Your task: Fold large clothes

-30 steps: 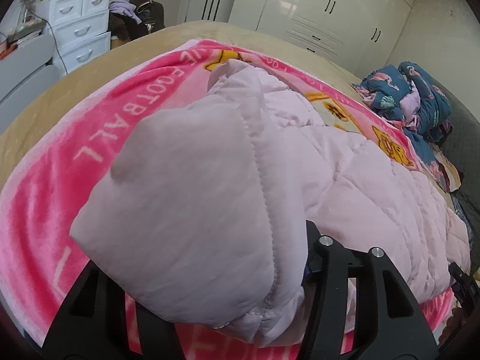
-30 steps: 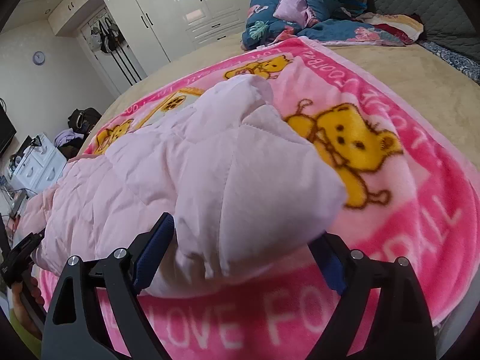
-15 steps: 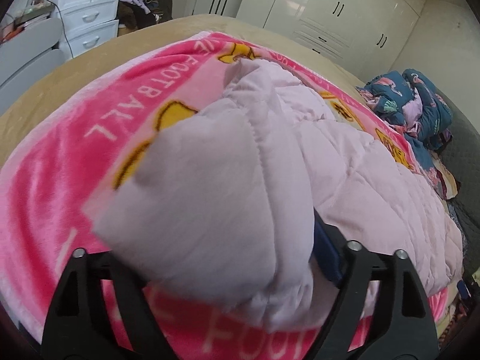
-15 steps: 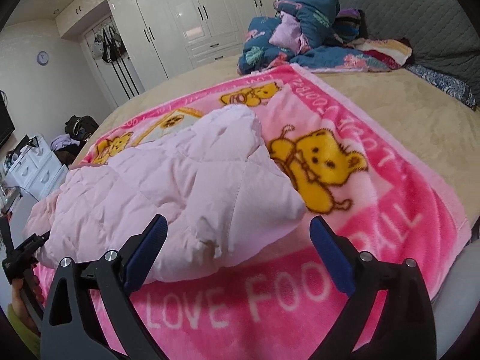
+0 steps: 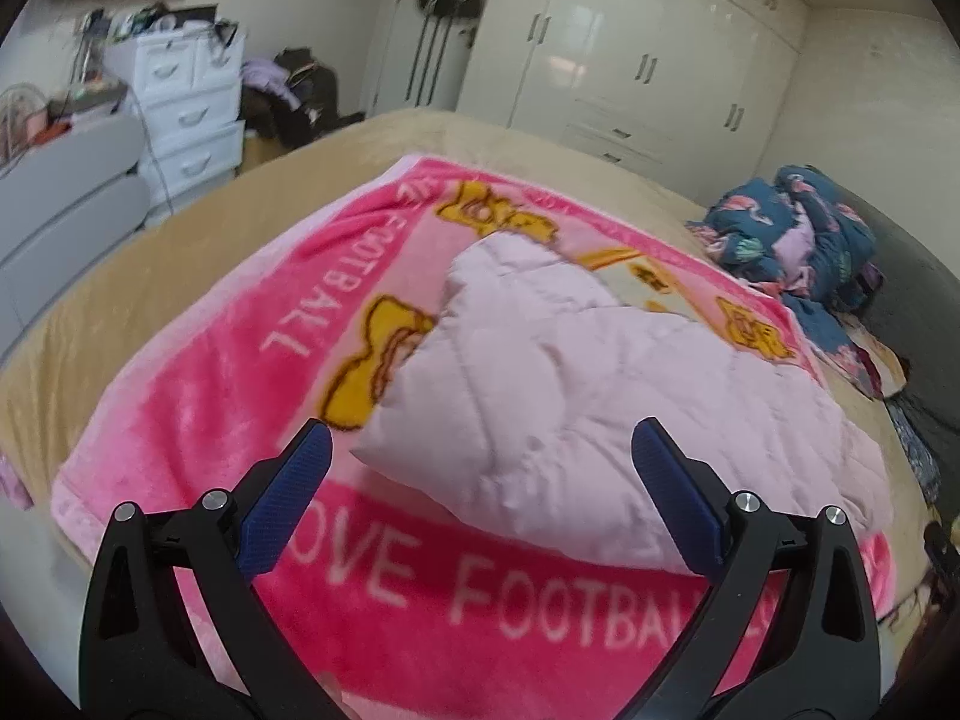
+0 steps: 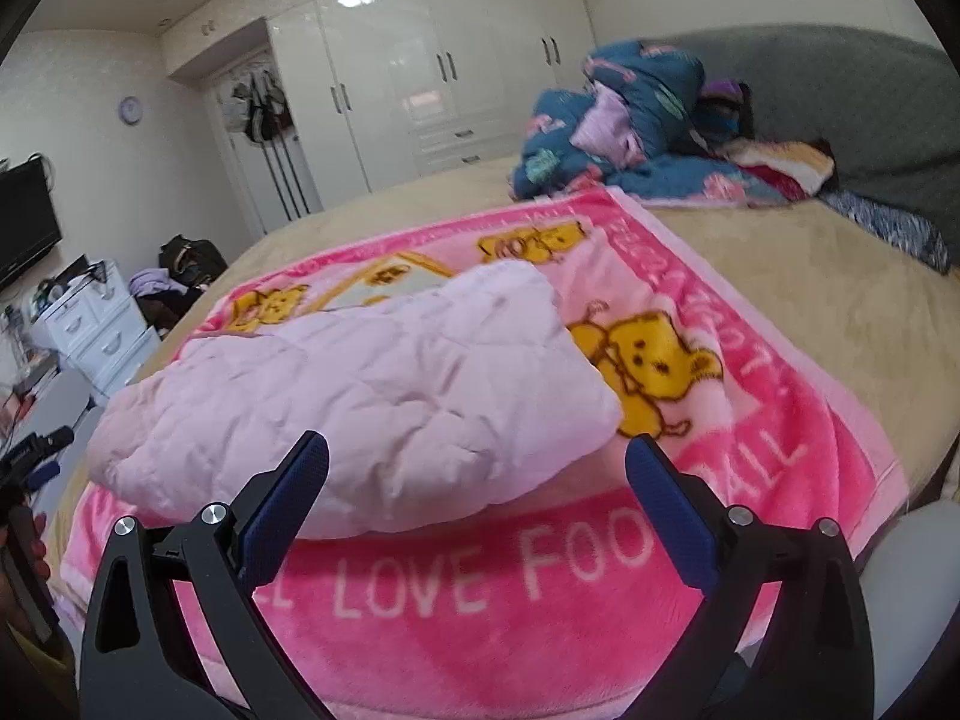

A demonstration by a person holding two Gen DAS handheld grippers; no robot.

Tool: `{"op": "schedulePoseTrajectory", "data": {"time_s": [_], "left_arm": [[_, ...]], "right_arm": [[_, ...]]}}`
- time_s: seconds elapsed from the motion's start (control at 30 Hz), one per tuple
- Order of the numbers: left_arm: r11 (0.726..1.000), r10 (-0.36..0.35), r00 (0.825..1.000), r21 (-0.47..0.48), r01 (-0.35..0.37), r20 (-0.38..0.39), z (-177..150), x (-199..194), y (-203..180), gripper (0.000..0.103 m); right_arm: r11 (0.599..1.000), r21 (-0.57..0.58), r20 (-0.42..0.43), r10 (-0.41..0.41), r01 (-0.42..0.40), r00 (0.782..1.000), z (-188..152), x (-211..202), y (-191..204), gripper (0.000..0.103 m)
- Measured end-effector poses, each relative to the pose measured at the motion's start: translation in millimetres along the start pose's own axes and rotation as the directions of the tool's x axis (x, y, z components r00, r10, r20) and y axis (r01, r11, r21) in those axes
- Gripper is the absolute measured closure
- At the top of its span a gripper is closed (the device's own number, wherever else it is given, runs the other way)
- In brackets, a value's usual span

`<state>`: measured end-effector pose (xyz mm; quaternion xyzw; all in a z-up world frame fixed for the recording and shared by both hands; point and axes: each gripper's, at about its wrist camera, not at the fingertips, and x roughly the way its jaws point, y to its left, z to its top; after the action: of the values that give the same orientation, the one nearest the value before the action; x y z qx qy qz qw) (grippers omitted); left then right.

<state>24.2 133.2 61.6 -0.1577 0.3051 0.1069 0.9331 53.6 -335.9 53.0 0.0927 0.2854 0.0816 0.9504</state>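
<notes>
A pale pink quilted jacket (image 5: 576, 396) lies folded on a bright pink bear-print blanket (image 5: 228, 396) spread over the bed. It also shows in the right wrist view (image 6: 384, 396), on the same blanket (image 6: 750, 480). My left gripper (image 5: 480, 468) is open and empty, held above and just short of the jacket's near left end. My right gripper (image 6: 477, 468) is open and empty, just short of the jacket's near right end. The left gripper shows small at the far left of the right wrist view (image 6: 30, 456).
The tan bedspread (image 6: 810, 276) surrounds the blanket. A heap of blue patterned bedding (image 6: 636, 138) lies by the grey headboard (image 6: 870, 108). White wardrobes (image 5: 630, 72) line the far wall. White drawers (image 5: 186, 114) and a clothes pile (image 5: 288, 96) stand beside the bed.
Both grippers let go of the jacket's ends and drew back and up. The jacket now lies flat on the blanket, clear of the jaws.
</notes>
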Motion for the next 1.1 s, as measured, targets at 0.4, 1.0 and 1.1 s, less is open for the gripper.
{"op": "schedulePoseTrajectory", "data": {"time_s": [0.4,1.0,1.1], "left_arm": [[0.988,-0.085,0.996,0.131,0.081,0.020,-30.9,-36.7,-54.9,0.009],[0.964,-0.136,0.989,0.222,0.144,-0.051,-89.1,-32.0,-98.7,0.009],[0.964,-0.136,0.988,0.219,0.149,-0.072,-93.2,-28.0,-99.7,0.009]], "right_arm": [[0.989,-0.146,0.084,0.037,-0.024,0.996,-6.8,-55.4,40.6,0.004],[0.981,-0.174,-0.029,0.085,-0.089,0.996,-52.4,-32.1,60.8,0.004],[0.978,-0.184,-0.044,0.090,-0.097,0.995,-56.2,-28.5,64.9,0.004]]}}
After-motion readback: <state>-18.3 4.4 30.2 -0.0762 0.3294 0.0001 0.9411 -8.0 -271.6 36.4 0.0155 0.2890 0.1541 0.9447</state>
